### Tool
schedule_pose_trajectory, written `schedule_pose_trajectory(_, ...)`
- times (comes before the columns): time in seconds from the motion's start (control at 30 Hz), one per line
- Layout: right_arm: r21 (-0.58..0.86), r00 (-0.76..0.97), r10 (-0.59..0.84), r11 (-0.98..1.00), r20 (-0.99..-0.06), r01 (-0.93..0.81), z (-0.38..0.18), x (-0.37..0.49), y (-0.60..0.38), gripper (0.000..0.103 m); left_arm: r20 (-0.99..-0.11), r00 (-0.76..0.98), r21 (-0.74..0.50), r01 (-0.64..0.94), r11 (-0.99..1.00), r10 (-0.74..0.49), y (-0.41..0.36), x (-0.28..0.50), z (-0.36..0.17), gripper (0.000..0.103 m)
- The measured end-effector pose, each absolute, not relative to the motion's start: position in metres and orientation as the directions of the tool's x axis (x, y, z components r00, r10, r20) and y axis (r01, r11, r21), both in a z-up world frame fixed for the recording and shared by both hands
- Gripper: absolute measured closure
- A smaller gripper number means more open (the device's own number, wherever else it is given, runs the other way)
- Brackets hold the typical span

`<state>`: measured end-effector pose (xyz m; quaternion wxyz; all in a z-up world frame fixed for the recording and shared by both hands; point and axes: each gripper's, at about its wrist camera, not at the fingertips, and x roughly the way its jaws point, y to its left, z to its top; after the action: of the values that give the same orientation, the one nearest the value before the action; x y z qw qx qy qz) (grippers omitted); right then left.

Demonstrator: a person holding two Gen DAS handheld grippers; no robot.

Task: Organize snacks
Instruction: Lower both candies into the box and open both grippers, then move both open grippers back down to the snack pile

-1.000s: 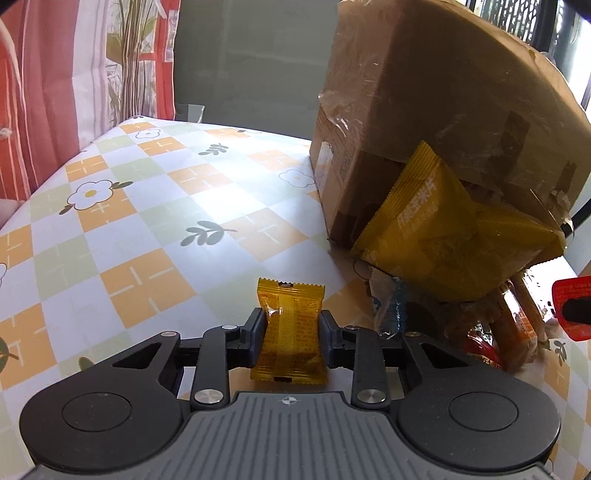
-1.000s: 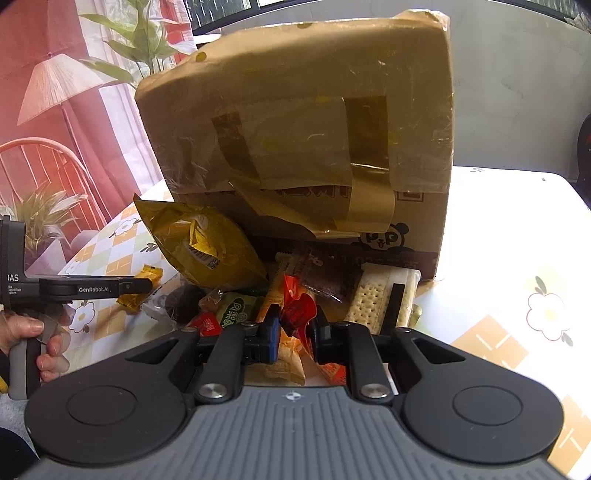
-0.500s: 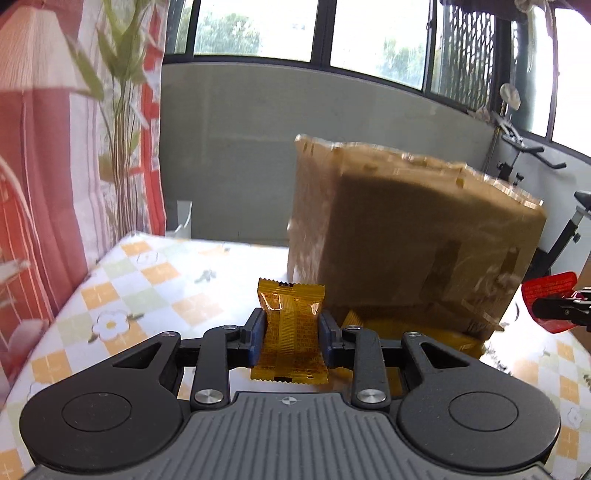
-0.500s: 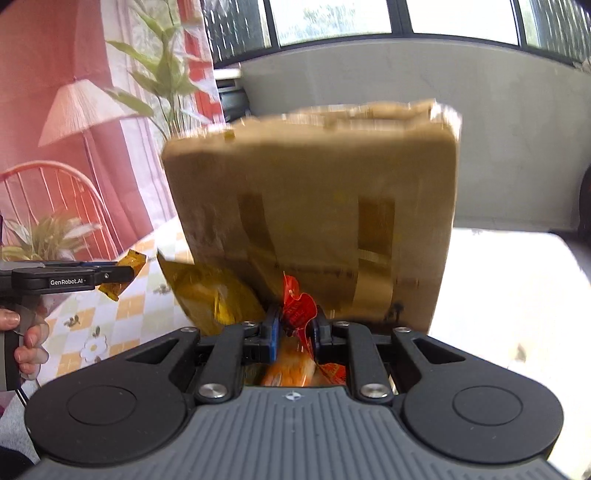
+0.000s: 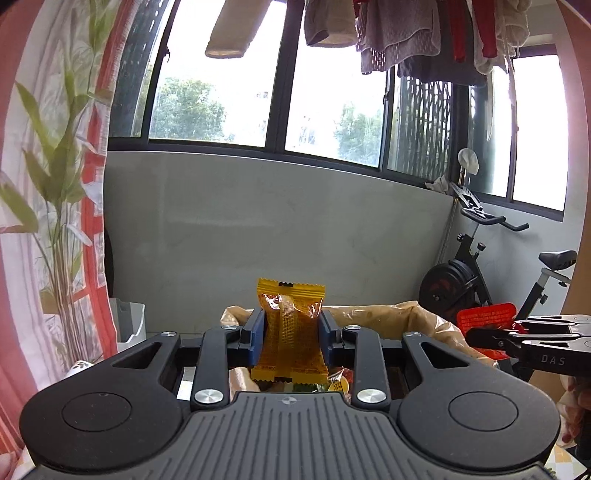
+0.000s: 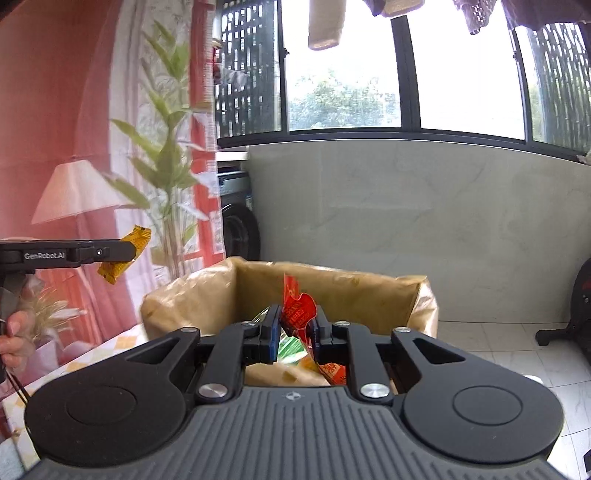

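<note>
A: Left gripper (image 5: 290, 328) first. How do the jaws stand?

B: Narrowed onto an orange snack packet (image 5: 290, 332). Blue pads press both long sides. Packet upright, crimped top edge clear above the fingertips, bottom edge hanging below them. Print on it too small to read.

A: Where does it sit relative to the box?

B: Above the open cardboard box (image 5: 417, 321), toward its near-left rim. Below the packet, inside the box, loose wrappers (image 5: 332, 384) in green, yellow and red.

A: Right gripper (image 6: 293, 330)?

B: Closed nearly to touching on a red snack packet (image 6: 297, 312). Packet crumpled, twisted, one end sticking up past the fingers, the other trailing down to the right. White lettering on it, not legible. It hangs over the box interior (image 6: 332, 291), with a green wrapper (image 6: 290, 347) beneath.

A: Any readable writing?

B: "GenRobot.AI" on the side of the left tool in the right wrist view, where the orange packet (image 6: 123, 254) shows tilted in its tip. "DAS" on the side of the right tool in the left wrist view, red packet (image 5: 485, 317) flat in its tip.

A: Surroundings?

B: Checked tablecloth (image 6: 122, 338) at the box's left edge. Exercise bike (image 5: 480, 266) behind right. Laundry (image 5: 406, 33) overhead.
</note>
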<state>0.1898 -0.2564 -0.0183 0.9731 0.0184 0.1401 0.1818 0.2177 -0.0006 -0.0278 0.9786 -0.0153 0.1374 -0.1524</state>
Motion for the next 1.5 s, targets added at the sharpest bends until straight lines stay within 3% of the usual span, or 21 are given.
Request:
schedule_pose_trajectory(0.17, 0.083, 0.904, 0.289, 0.957, -0.315, -0.278, -0.027, 0.23, -0.256, 0.085, -0.318, 0.899, -0.059, 0.298, 0.953, -0.301, -0.029, 0.261, -0.037, 0.07)
schedule_pose_trajectory(0.27, 0.083, 0.903, 0.261, 0.965, -0.34, -0.247, -0.035, 0.243, -0.254, 0.084, -0.343, 0.894, -0.022, 0.299, 0.954, -0.288, -0.042, 0.278, -0.044, 0.065)
schedule_pose_trajectory(0.37, 0.111, 0.889, 0.266, 0.964, -0.372, -0.242, -0.044, 0.25, -0.259, 0.061, -0.363, 0.888, -0.012, 0.299, 0.954, -0.283, -0.044, 0.284, -0.053, 0.043)
schedule_pose_trajectory(0.43, 0.126, 0.889, 0.262, 0.965, -0.375, -0.23, -0.047, 0.247, -0.261, 0.051, -0.373, 0.882, -0.016, 0.302, 0.953, -0.286, -0.042, 0.285, -0.057, 0.042)
schedule_pose_trajectory(1.0, 0.169, 0.923, 0.293, 0.952, -0.25, -0.257, -0.057, 0.161, -0.249, 0.048, -0.371, 0.89, -0.104, 0.245, 0.964, -0.267, 0.036, 0.199, -0.058, 0.031)
schedule_pose_trajectory(1.2, 0.16, 0.924, 0.275, 0.958, -0.266, -0.239, -0.086, 0.13, -0.241, 0.048, -0.413, 0.88, -0.172, 0.179, 0.969, -0.236, 0.051, 0.169, -0.091, 0.033)
schedule_pose_trajectory(1.5, 0.192, 0.875, 0.29, 0.954, -0.387, -0.231, -0.132, 0.114, -0.239, 0.048, -0.523, 0.823, -0.165, 0.155, 0.974, -0.22, 0.056, 0.156, -0.136, 0.035)
